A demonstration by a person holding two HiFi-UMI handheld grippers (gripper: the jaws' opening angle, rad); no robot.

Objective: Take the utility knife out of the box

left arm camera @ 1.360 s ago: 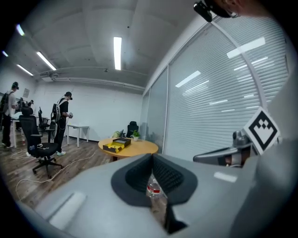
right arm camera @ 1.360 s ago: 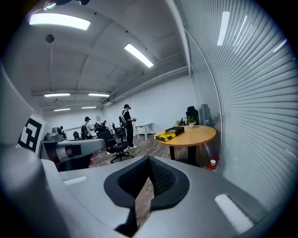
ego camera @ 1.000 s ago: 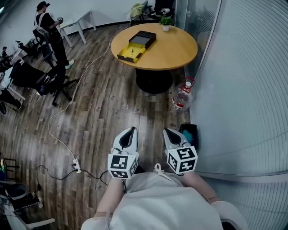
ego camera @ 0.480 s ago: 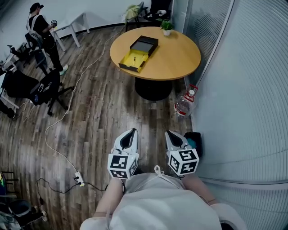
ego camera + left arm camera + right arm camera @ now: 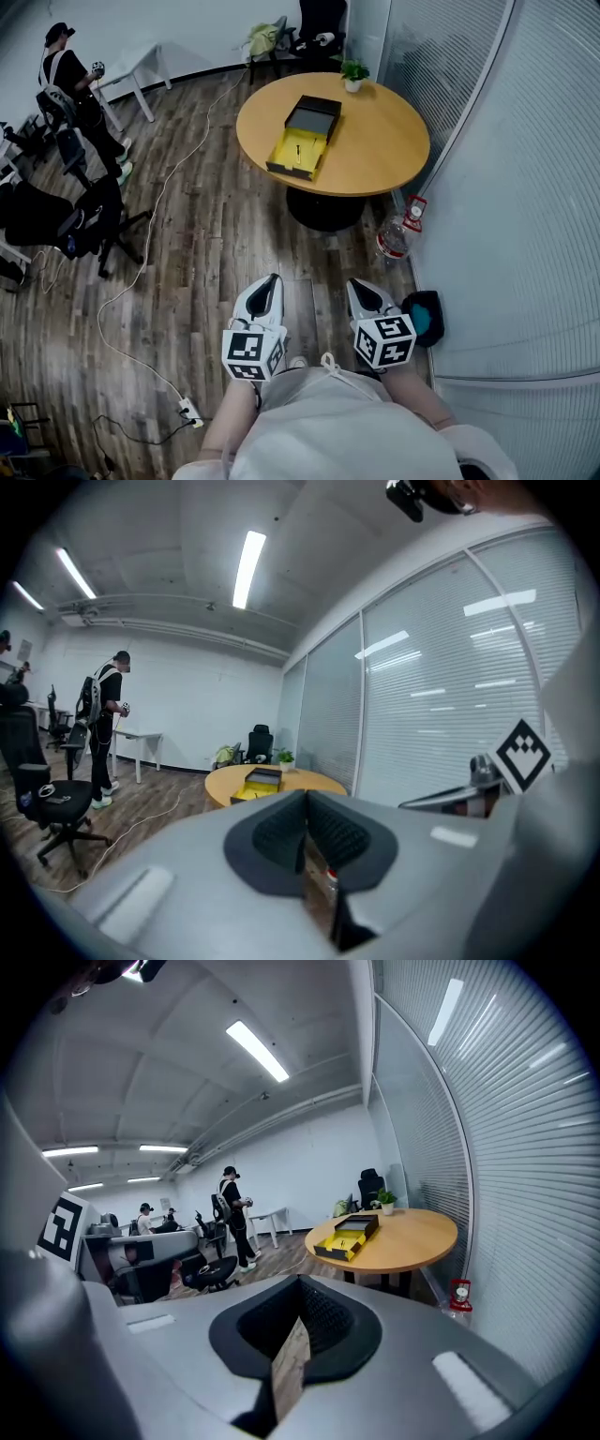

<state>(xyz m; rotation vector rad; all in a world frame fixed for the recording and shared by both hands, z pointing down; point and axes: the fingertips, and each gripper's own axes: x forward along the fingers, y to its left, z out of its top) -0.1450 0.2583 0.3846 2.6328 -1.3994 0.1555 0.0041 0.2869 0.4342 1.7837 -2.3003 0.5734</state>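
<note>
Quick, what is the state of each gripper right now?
Left gripper: closed, holding nothing.
Right gripper: closed, holding nothing.

A brown plank floor (image 5: 234,234) fills the middle of the frame. A round wooden bench (image 5: 375,141) stands at the upper centre, beside a glass wall with closed blinds (image 5: 525,187) on the right. Black office chairs (image 5: 89,216) and a white desk (image 5: 131,73) stand at the left. Long ceiling lights (image 5: 248,564) are on.

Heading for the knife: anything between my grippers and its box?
Nothing visible: bare wood floor runs from the left gripper and right gripper to the round table holding the box. The water bottle sits off right.
</note>
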